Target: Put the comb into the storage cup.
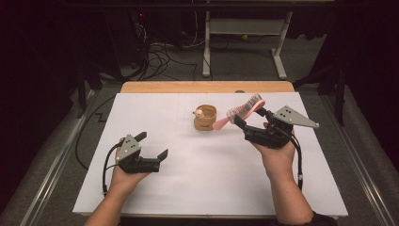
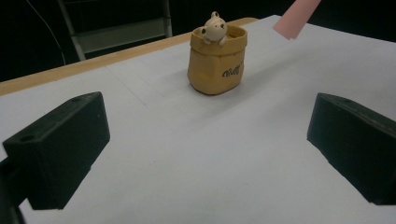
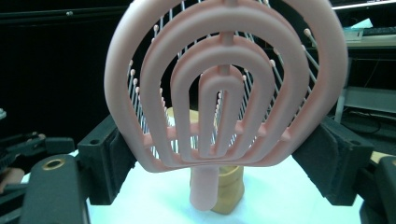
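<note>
Currently the right hand-held gripper (image 1: pixel 245 118) clamps the pink hairbrush (image 1: pixel 243 110) by its head above the bench (image 1: pixel 188 179), handle tip near the tan pot (image 1: pixel 205 117), so lower it handle-first and centred, while the left hand-held gripper (image 1: pixel 153 146) rests wide and empty.

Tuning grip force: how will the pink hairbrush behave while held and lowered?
The pink hairbrush looks stiff, with a vented plastic head, and probably light. The right gripper clamps its wide head, so the handle may swing. Smooth plastic could slip.
</note>
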`<action>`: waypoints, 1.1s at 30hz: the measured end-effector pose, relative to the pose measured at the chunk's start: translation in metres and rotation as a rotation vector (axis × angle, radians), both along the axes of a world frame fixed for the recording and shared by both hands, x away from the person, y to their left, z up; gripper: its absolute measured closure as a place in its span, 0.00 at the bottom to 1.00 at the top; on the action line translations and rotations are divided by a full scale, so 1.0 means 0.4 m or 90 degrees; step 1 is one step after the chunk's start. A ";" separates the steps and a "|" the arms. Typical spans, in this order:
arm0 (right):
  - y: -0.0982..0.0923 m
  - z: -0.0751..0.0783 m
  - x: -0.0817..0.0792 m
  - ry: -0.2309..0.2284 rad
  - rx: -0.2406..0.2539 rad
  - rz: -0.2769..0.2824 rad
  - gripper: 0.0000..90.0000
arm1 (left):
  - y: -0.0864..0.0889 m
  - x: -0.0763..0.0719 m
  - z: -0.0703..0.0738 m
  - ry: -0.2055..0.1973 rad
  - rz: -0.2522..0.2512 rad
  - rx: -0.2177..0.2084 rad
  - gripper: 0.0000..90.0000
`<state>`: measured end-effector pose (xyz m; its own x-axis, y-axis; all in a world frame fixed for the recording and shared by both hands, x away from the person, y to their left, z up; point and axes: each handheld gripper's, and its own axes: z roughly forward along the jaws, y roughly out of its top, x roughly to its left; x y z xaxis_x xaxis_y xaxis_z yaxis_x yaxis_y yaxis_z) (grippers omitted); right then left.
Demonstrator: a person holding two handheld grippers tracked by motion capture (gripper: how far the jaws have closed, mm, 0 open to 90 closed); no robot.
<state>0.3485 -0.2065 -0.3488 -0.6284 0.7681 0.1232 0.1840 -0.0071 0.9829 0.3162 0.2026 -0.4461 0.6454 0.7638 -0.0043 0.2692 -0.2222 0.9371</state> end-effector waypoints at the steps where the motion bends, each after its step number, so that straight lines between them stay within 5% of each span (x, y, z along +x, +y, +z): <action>1: 0.003 0.003 0.004 0.000 0.001 0.001 0.23 | 0.001 -0.002 -0.005 -0.002 0.000 0.000 0.00; 33: 0.103 0.030 0.135 -0.004 -0.027 -0.021 0.23 | 0.005 -0.018 -0.027 -0.002 -0.038 -0.009 0.00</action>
